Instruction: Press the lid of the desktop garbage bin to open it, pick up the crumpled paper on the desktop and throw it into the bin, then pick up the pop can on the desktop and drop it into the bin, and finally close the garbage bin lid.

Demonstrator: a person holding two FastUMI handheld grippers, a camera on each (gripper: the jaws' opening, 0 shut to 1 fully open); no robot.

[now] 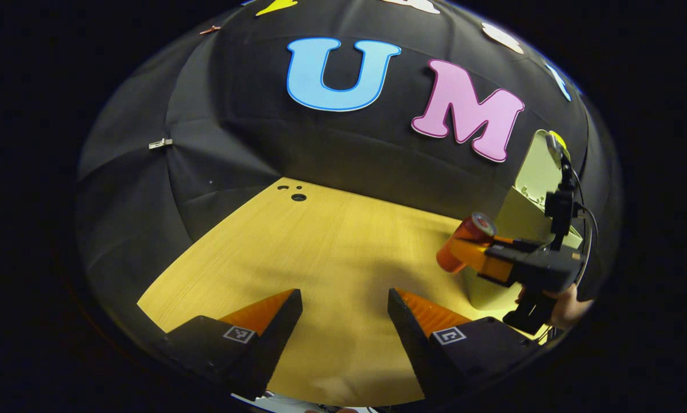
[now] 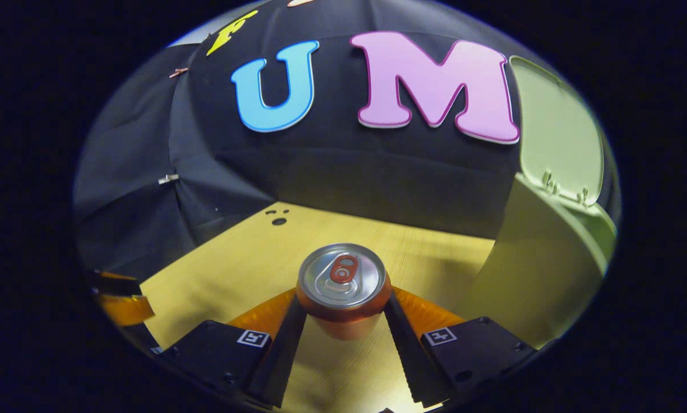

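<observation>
In the right gripper view, the right gripper point(image 2: 343, 312) has both fingers pressed on the sides of the orange pop can point(image 2: 343, 287), which points forward along the fingers, its silver top and pull tab facing away from the camera, lifted off the tabletop point(image 2: 234, 264). Just to its right stands the pale green garbage bin point(image 2: 527, 275), with its lid point(image 2: 555, 137) swung up and open near the tabletop's right side. In the left gripper view, the left gripper point(image 1: 345, 310) hovers over the bare tabletop point(image 1: 320, 241) with its fingers spread wide and holding nothing; farther off, a hand point(image 1: 567, 307) carries the right gripper with the can beside the bin's wall point(image 1: 515, 218).

No crumpled paper lies on the tabletop, so the can drop looks like the step in hand. The can sits below the bin's rim: moved sideways from here it could knock the wall and shove or tip the light bin. A smooth round can held at two lines could also slip or rotate if tilted, and a release too early would bounce it off the rim.
</observation>
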